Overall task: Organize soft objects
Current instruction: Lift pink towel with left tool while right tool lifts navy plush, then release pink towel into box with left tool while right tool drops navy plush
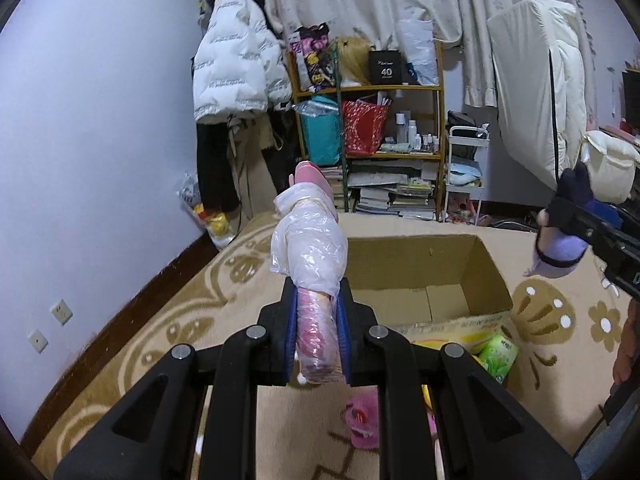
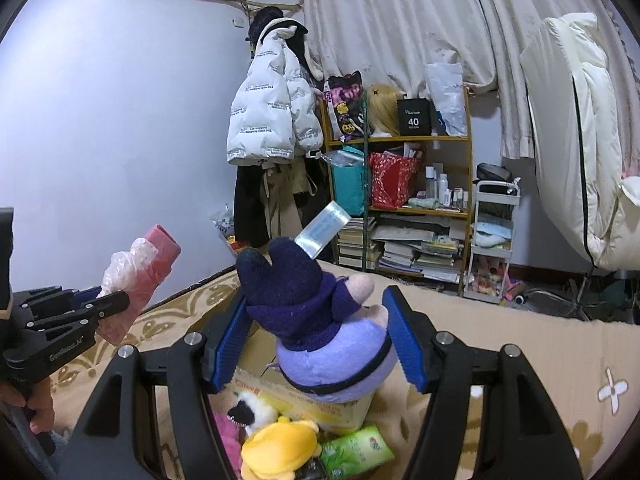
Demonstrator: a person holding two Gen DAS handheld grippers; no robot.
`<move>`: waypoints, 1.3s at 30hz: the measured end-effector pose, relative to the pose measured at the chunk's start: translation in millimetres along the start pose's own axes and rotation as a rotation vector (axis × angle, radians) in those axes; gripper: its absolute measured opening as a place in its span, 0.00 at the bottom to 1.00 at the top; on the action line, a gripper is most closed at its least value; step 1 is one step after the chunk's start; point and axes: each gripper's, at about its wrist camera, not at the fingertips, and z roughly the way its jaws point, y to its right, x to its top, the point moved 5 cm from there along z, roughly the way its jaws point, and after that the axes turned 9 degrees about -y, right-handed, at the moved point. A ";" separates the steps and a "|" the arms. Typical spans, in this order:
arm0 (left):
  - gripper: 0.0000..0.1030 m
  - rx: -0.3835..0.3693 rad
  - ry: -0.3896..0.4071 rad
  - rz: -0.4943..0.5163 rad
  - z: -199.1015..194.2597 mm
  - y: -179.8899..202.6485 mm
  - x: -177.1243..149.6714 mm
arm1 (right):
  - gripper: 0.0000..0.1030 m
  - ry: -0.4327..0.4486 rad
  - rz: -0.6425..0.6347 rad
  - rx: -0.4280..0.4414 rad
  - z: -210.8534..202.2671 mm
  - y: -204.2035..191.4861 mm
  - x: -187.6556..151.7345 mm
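Observation:
My left gripper (image 1: 319,332) is shut on a pink soft roll wrapped in clear plastic (image 1: 310,240), held up just left of an open cardboard box (image 1: 424,276) on the bed. It also shows in the right wrist view (image 2: 136,276). My right gripper (image 2: 316,328) holds a purple plush toy (image 2: 320,320) with a dark blue hood between its blue pads (image 2: 230,344), above the box's near edge. That toy shows at the right in the left wrist view (image 1: 560,240). The box looks empty inside.
A yellow plush (image 2: 280,448), a pink plush (image 1: 362,420), a black-and-white plush (image 2: 250,408) and a green tissue pack (image 2: 356,450) lie in front of the box. A cluttered shelf (image 1: 372,120), a hanging white jacket (image 1: 236,60) and a white cart (image 1: 466,168) stand beyond the bed.

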 end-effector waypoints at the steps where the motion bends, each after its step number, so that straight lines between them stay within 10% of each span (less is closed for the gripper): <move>1: 0.16 0.002 0.007 0.010 1.8 1.9 3.9 | 0.67 -0.001 -0.006 0.000 4.0 -0.8 0.9; 39: 0.16 -0.114 -0.133 0.023 101.3 26.2 4.6 | 0.68 -0.158 0.001 0.081 111.1 19.3 -27.6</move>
